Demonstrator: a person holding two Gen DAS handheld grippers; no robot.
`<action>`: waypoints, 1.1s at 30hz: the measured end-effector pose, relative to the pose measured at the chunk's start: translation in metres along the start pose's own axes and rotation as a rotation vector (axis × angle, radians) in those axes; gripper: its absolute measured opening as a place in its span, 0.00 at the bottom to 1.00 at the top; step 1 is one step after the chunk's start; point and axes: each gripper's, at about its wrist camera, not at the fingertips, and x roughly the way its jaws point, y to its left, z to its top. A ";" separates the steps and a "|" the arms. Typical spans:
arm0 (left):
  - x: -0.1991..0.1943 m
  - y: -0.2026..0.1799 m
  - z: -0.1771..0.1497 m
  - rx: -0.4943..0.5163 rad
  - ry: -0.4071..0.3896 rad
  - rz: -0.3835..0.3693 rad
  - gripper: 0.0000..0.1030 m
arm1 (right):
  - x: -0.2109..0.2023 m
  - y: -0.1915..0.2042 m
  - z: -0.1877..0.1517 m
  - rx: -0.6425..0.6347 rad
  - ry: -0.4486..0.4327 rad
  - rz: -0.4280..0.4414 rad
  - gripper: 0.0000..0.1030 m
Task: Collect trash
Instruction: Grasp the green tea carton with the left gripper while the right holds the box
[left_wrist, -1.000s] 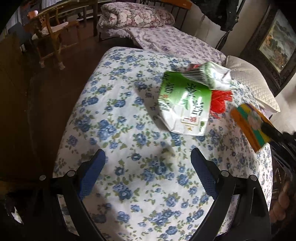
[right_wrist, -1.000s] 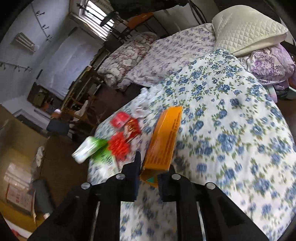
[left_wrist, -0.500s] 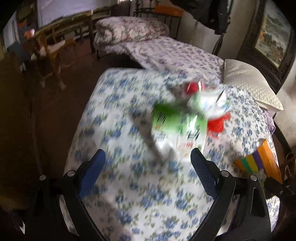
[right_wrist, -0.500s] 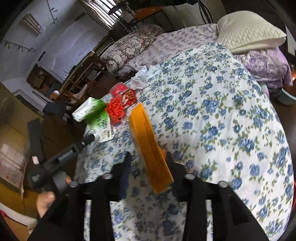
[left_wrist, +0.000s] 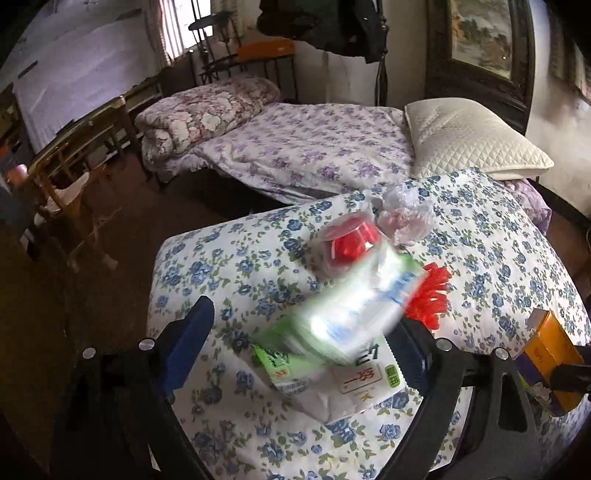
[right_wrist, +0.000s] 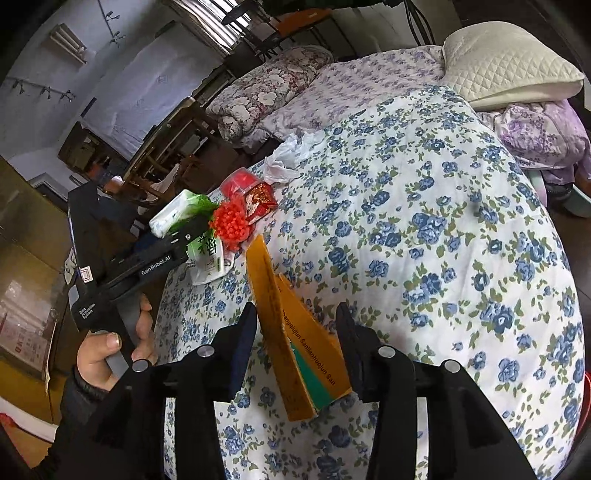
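1. The left gripper is seen with its blue-padded fingers spread wide and nothing clamped between them; it is poised over the near left corner of the blue-flowered white bedspread.
2. Between those fingers, a green and white plastic packet is seen lying on the bedspread, its upper part blurred.
3. A clear wrapper with red contents is found just behind the packet, and a crumpled white tissue lies beside it, nearer the bedspread's far edge.
4. A frilly red plastic piece is seen touching the packet's right side.
5. A flat orange cardboard box with a teal panel is seen tilted between the fingers of the right gripper, near the bedspread's front edge; the fingers stand partly open, and whether the box is gripped cannot be told.
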 end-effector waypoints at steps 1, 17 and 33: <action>0.001 -0.001 0.000 0.004 0.004 -0.008 0.67 | 0.000 0.000 0.000 -0.002 0.001 -0.002 0.43; -0.087 -0.002 -0.039 -0.147 -0.020 -0.129 0.05 | -0.003 0.019 -0.006 -0.051 0.037 0.077 0.69; -0.091 -0.002 -0.096 -0.211 0.092 -0.168 0.13 | -0.002 0.023 -0.012 -0.211 0.032 -0.085 0.69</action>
